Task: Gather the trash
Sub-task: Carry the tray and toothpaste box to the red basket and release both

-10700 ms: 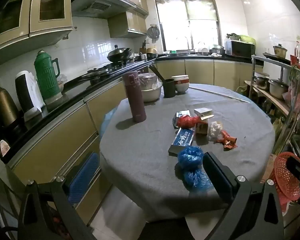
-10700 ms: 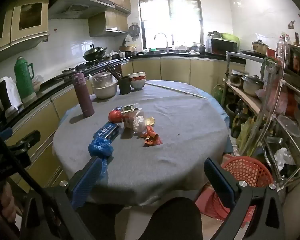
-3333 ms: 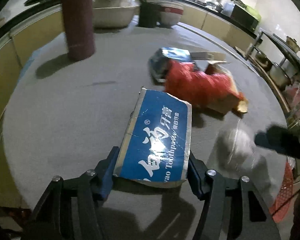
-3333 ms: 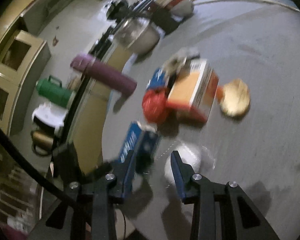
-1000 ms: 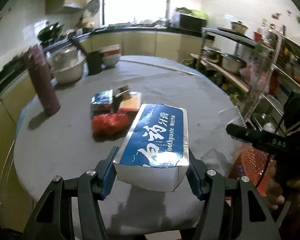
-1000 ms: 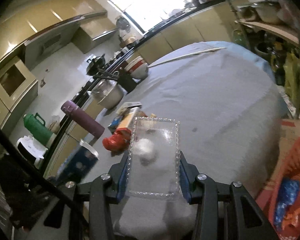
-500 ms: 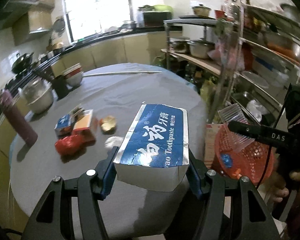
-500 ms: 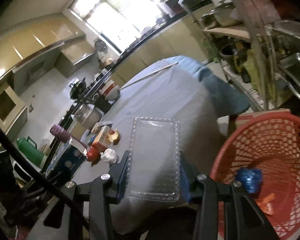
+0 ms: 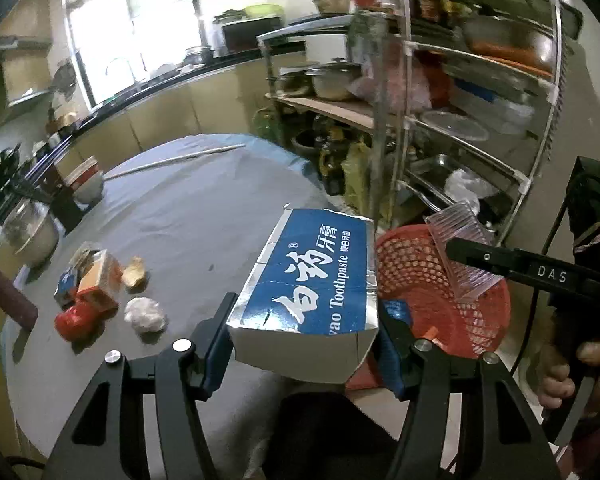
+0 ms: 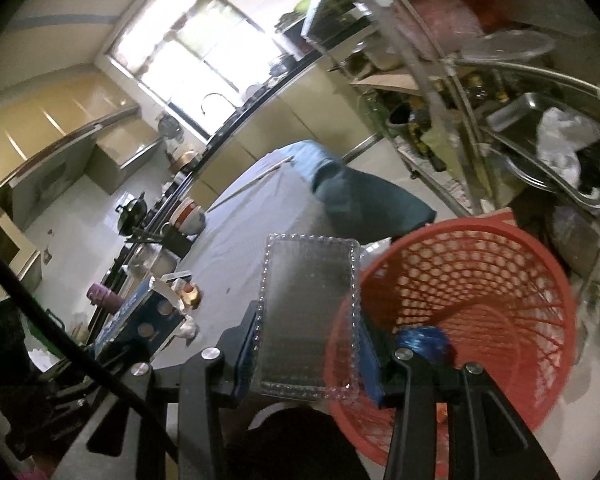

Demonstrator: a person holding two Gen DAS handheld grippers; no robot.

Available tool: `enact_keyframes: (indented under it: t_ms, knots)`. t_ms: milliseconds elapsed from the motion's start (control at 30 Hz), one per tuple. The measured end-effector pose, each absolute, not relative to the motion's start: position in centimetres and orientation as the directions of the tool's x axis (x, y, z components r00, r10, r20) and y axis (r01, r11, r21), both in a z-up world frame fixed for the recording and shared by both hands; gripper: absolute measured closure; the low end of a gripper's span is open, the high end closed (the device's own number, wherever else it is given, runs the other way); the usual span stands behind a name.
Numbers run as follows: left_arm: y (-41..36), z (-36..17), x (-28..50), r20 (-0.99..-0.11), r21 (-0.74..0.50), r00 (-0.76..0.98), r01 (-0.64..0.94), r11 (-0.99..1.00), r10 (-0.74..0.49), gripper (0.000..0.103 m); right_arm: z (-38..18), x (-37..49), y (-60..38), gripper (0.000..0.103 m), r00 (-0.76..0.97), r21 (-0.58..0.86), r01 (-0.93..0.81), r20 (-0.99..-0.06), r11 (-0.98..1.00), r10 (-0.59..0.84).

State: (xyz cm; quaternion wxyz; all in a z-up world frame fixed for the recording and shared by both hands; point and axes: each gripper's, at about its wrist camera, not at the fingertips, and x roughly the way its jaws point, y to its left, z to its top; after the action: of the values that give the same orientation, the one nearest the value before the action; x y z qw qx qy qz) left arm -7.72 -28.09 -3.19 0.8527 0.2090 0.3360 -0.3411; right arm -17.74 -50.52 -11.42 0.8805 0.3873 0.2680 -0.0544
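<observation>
My left gripper is shut on a blue toothpaste box, held in the air past the table's edge beside the red mesh basket. My right gripper is shut on a clear plastic tray, held over the near rim of the same red basket. In the left wrist view the right gripper and its clear tray hang above the basket, with a hand on the handle. A blue bag lies inside the basket. On the grey table lie a red bag, a white wad and small boxes.
A metal rack with pots and trays stands close behind the basket. A maroon flask, a steel bowl, stacked bowls and a long stick are at the table's far side. Counters line the walls.
Both grippers have swung right, away from the table toward the red basket. The box and the clear tray stay gripped. The basket has grown larger in both views.
</observation>
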Motion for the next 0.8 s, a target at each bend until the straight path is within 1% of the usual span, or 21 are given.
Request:
enact_keyframes:
  t_ms: [333, 600, 667, 800]
  knots:
    - [-32.0, -4.5, -9.6, -0.735, 0.149, 0.500, 0.777, 0.611, -0.457, 0.040, -13.1, -20.6, -53.6, 0.056, 0.851, 0.685, 0.361, -0.520, 0.633, 0.077]
    - [-34.3, -6.2, -10.0, -0.771, 0.047, 0.371, 0.843, 0.536, -0.518, 0.039, -14.6, -22.0, -55.5, 0.055, 0.845, 0.712, 0.409, -0.531, 0.571, 0.056]
    - [-35.0, -6.7, -10.0, -0.783, 0.006, 0.316, 0.865, 0.502, -0.536, 0.039, -15.0, -22.3, -55.8, 0.055, 0.845, 0.723, 0.421, -0.533, 0.548, 0.053]
    - [-36.5, -7.7, -10.0, -0.800, -0.026, 0.264, 0.882, 0.470, -0.539, 0.039, -15.4, -22.5, -56.2, 0.050, 0.838, 0.740, 0.446, -0.543, 0.504, 0.057]
